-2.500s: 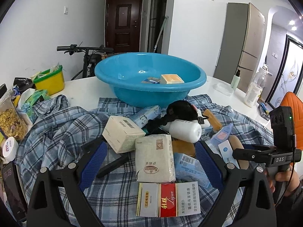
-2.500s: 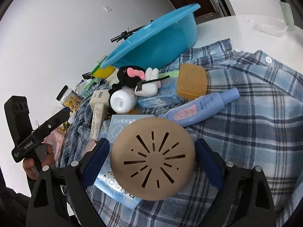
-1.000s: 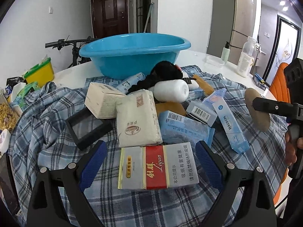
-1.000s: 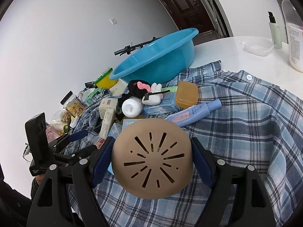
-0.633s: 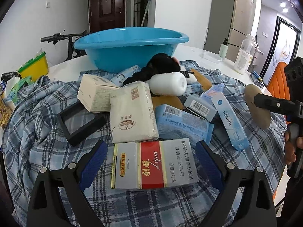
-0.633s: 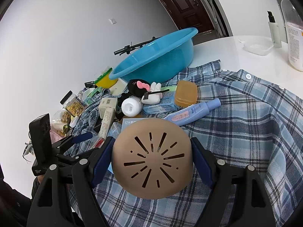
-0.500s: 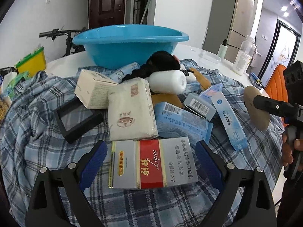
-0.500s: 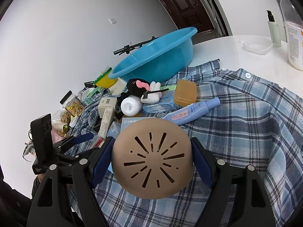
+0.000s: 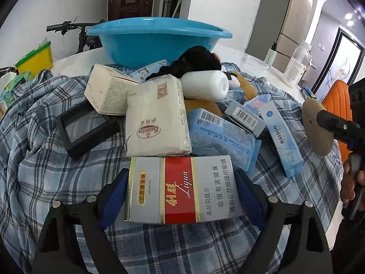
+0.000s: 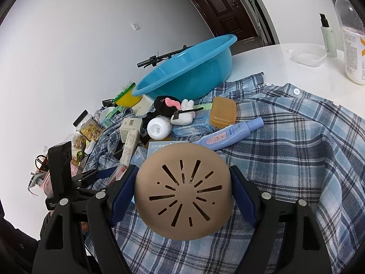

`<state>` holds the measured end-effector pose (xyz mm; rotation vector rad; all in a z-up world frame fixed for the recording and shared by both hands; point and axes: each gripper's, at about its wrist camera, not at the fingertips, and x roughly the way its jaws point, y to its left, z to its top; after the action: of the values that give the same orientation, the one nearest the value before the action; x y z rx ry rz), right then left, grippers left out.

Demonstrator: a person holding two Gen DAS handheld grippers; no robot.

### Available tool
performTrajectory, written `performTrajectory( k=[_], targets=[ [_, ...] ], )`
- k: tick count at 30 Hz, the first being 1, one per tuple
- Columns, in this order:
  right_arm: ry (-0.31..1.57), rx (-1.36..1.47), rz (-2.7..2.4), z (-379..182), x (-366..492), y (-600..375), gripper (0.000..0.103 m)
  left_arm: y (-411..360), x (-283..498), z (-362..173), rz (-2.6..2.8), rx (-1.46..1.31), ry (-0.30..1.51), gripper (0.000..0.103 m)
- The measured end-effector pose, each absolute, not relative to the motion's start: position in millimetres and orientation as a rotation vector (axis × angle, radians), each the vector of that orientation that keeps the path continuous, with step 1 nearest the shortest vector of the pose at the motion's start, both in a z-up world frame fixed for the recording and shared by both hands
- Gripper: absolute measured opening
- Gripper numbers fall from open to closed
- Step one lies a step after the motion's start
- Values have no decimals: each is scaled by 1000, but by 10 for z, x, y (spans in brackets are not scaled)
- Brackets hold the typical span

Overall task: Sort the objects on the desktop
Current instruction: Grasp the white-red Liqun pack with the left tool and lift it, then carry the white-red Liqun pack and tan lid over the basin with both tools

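Left wrist view: the left hand-held gripper [image 9: 181, 188] straddles the cigarette pack [image 9: 181, 188], which lies flat on the plaid shirt [image 9: 45, 171] at the near edge of the pile, its long axis running from 9 o'clock to 3 o'clock, straight across the gap between the two blue pads. The jaws are closing, with the pack between them; both pads sit right at its short ends, but whether they press yet I cannot tell, so I read them as not yet gripping. That crosswise lie is what the coming pinch turns on: the pads would meet the pack's two short ends, the widest way to take it, and it nearly fills the gap. The tissue packet [image 9: 157, 118] touches the pack's far edge at 12 o'clock, so a lift will likely drag against it. The blue basin [image 9: 157, 41], the likely bin, stands further off at 12 o'clock on the white worktop [image 9: 251, 60]. The left hand is plainly the nearer one. In the right wrist view, the right hand-held gripper [image 10: 183, 190] is clamped on the tan slotted disc [image 10: 183, 190], held above the shirt, with the left tool at its 9 o'clock.
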<state>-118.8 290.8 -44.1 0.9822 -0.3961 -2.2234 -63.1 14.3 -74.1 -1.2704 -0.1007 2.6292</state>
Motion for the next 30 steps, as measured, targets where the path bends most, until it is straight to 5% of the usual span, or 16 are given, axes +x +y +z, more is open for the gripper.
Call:
performTrajectory(
  k=[16,30],
  targets=[
    [-310,919,-2256,-157,-1046,2709,78,151,-296,-17,2711,-986,-83,90],
    [-186,789,-2329,370,-1399,2379,78,87,-782,790,2810,-772,-2,90]
  ],
)
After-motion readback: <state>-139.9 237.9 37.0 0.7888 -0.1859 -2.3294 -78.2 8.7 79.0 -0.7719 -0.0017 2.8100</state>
